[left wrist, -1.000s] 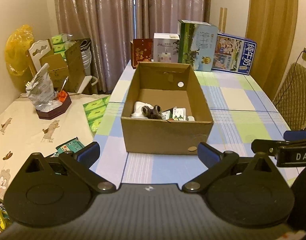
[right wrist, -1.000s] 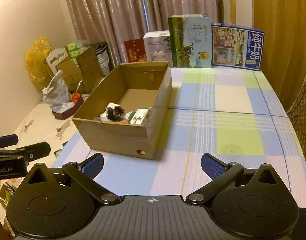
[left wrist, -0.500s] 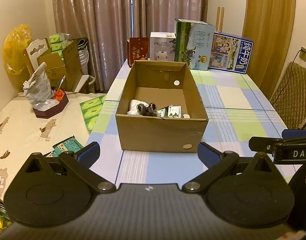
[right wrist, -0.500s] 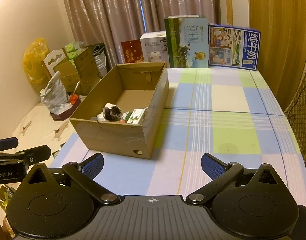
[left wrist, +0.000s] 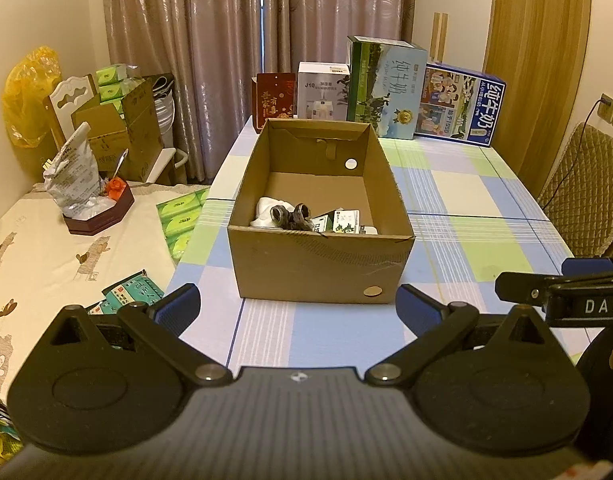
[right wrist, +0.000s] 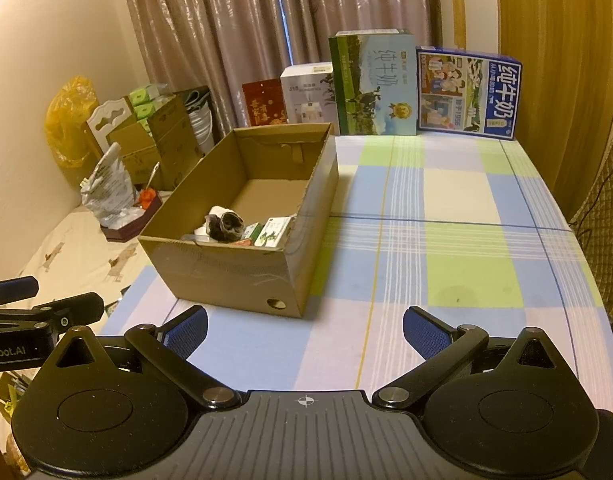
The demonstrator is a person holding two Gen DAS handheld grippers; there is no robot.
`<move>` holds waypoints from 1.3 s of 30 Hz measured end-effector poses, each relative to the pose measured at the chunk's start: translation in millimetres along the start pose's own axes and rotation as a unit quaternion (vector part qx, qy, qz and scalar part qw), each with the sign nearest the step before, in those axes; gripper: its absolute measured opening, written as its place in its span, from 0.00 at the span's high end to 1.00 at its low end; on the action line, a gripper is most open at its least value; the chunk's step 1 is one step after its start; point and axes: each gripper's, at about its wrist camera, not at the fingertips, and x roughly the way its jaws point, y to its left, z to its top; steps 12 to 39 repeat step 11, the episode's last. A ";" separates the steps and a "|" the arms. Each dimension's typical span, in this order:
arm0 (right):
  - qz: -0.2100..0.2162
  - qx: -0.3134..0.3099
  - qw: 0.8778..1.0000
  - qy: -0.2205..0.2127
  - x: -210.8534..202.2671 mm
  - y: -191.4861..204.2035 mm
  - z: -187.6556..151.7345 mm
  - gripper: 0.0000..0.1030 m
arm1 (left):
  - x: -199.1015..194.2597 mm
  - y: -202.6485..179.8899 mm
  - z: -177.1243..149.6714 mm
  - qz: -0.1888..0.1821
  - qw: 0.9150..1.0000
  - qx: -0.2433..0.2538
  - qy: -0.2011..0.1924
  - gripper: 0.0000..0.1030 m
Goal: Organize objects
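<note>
An open cardboard box (left wrist: 318, 268) (right wrist: 230, 272) stands on the checked table (left wrist: 466, 216) (right wrist: 426, 240). At its near end lie a white cloth (left wrist: 266, 210), a dark rolled item (left wrist: 292, 216) (right wrist: 226, 226) and small green-and-white cartons (left wrist: 342, 222) (right wrist: 272, 232). My left gripper (left wrist: 296, 308) is open and empty, held back from the box's near wall. My right gripper (right wrist: 304, 330) is open and empty too, in front of the box's right corner. Each gripper shows at the edge of the other's view.
Tall milk cartons (left wrist: 386, 88) (right wrist: 466, 92), a white box (left wrist: 322, 90) and a red packet (left wrist: 274, 98) line the table's far edge. A lower cloth-covered surface (left wrist: 46, 248) at left carries green packs (left wrist: 178, 220) and a tray with bags (left wrist: 94, 216). A quilted chair (left wrist: 586, 192) stands at right.
Both grippers have drawn back and risen a little, so the box looks smaller and farther away. Both stay open and nothing in the box has moved.
</note>
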 end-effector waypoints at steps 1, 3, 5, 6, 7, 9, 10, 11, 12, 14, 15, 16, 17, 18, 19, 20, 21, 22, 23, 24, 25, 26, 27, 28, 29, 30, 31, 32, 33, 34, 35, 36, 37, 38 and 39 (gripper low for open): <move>0.000 0.000 1.000 0.000 0.0 0.0 0.0 0.02 | 0.4 -0.4 0.1 -0.001 1.000 0.000 0.000 0.01; 0.000 0.001 1.000 0.000 -0.1 0.3 -0.1 0.02 | 1.1 0.0 -0.1 -0.002 1.000 -0.001 0.001 0.01; 0.000 0.000 1.000 0.000 0.8 1.6 0.0 0.02 | 1.5 0.4 -0.1 -0.002 1.000 -0.004 0.001 0.01; 0.000 -0.001 1.000 0.000 0.8 2.2 -0.1 0.02 | 1.7 0.7 0.0 -0.003 1.000 -0.006 0.001 0.01; 0.001 -0.001 1.000 0.000 0.7 2.8 -0.2 0.02 | 1.4 1.4 -0.2 -0.006 1.000 -0.010 0.000 0.01; 0.001 -0.001 1.000 0.000 0.6 4.3 -0.5 0.02 | -0.1 3.9 -0.4 -0.010 1.000 -0.021 -0.007 0.01; 0.000 -0.001 1.000 0.000 0.3 4.0 -0.4 0.02 | -0.5 5.2 -0.5 -0.011 1.000 -0.026 -0.008 0.01; 0.000 -0.001 1.000 -0.001 0.3 4.1 -0.4 0.02 | -0.9 6.1 -0.5 -0.012 1.000 -0.026 -0.009 0.01; 0.000 -0.001 1.000 -0.001 0.3 4.1 -0.4 0.02 | -0.9 6.1 -0.5 -0.012 1.000 -0.026 -0.009 0.01; 0.000 -0.001 1.000 -0.001 0.3 4.1 -0.4 0.02 | -0.9 6.1 -0.5 -0.012 1.000 -0.026 -0.009 0.01; 0.000 -0.001 1.000 -0.001 0.3 4.1 -0.4 0.02 | -0.9 6.1 -0.5 -0.012 1.000 -0.026 -0.009 0.01; 0.000 -0.001 1.000 -0.001 0.3 4.1 -0.4 0.02 | -0.9 6.1 -0.5 -0.012 1.000 -0.026 -0.009 0.01; 0.000 -0.001 1.000 -0.001 0.3 4.1 -0.4 0.02 | -0.9 6.1 -0.5 -0.012 1.000 -0.026 -0.009 0.01; 0.000 -0.001 1.000 -0.001 0.3 4.1 -0.4 0.02 | -0.9 6.1 -0.5 -0.012 1.000 -0.026 -0.009 0.01; 0.000 -0.001 1.000 -0.001 0.3 4.1 -0.4 0.02 | -0.9 6.1 -0.5 -0.012 1.000 -0.026 -0.009 0.01; 0.000 -0.001 1.000 -0.001 0.3 4.1 -0.4 0.02 | -0.9 6.1 -0.5 -0.012 1.000 -0.026 -0.009 0.01; 0.000 -0.001 1.000 -0.001 0.3 4.1 -0.4 0.02 | -0.9 6.1 -0.5 -0.012 1.000 -0.026 -0.009 0.01; 0.000 -0.001 1.000 -0.001 0.3 4.1 -0.4 0.02 | -0.9 6.1 -0.5 -0.012 1.000 -0.026 -0.009 0.01; 0.000 -0.001 1.000 -0.001 0.3 4.1 -0.4 0.02 | -0.9 6.1 -0.5 -0.012 1.000 -0.026 -0.009 0.01; 0.000 -0.001 1.000 -0.001 0.3 4.1 -0.4 0.02 | -0.9 6.1 -0.5 -0.012 1.000 -0.026 -0.009 0.01; 0.000 -0.001 1.000 -0.001 0.3 4.1 -0.4 0.02 | -0.9 6.1 -0.5 -0.012 1.000 -0.026 -0.009 0.01; 0.000 -0.001 1.000 -0.001 0.3 4.1 -0.4 0.02 | -0.9 6.1 -0.5 -0.012 1.000 -0.026 -0.009 0.01; 0.000 -0.001 1.000 -0.001 0.3 4.1 -0.4 0.02 | -0.9 6.1 -0.5 -0.012 1.000 -0.026 -0.009 0.01; 0.000 -0.001 1.000 -0.001 0.3 4.1 -0.4 0.02 | -0.9 6.1 -0.5 -0.012 1.000 -0.026 -0.009 0.01; 0.000 -0.001 1.000 -0.001 0.3 4.1 -0.4 0.02 | -0.9 6.1 -0.5 -0.012 1.000 -0.026 -0.009 0.01; 0.000 -0.001 1.000 -0.001 0.3 4.1 -0.4 0.02 | -0.9 6.1 -0.5 -0.012 1.000 -0.026 -0.009 0.01; 0.000 -0.001 1.000 -0.001 0.3 4.1 -0.4 0.02 | -0.9 6.1 -0.5 -0.012 1.000 -0.026 -0.009 0.01; 0.000 -0.001 1.000 -0.001 0.3 4.1 -0.4 0.02 | -0.9 6.1 -0.5 -0.012 1.000 -0.026 -0.009 0.01; 0.000 -0.001 1.000 -0.001 0.3 4.1 -0.4 0.02 | -0.9 6.1 -0.5 -0.012 1.000 -0.026 -0.009 0.01; 0.000 -0.001 1.000 -0.001 0.3 4.1 -0.4 0.02 | -0.9 6.1 -0.5 -0.012 1.000 -0.026 -0.009 0.01; 0.000 -0.001 1.000 -0.001 0.3 4.1 -0.4 0.02 | -0.9 6.1 -0.5 -0.012 1.000 -0.026 -0.009 0.01; 0.000 -0.001 1.000 -0.001 0.3 4.1 -0.4 0.02 | -0.9 6.1 -0.5 -0.012 1.000 -0.026 -0.009 0.01; 0.000 -0.001 1.000 -0.001 0.3 4.1 -0.4 0.02 | -0.9 6.1 -0.5 -0.012 1.000 -0.026 -0.009 0.01; 0.000 -0.001 1.000 -0.001 0.3 4.1 -0.4 0.02 | -0.9 6.1 -0.5 -0.012 1.000 -0.026 -0.009 0.01; 0.000 -0.001 1.000 -0.001 0.3 4.1 -0.4 0.02 | -0.9 6.1 -0.5 -0.012 1.000 -0.026 -0.009 0.01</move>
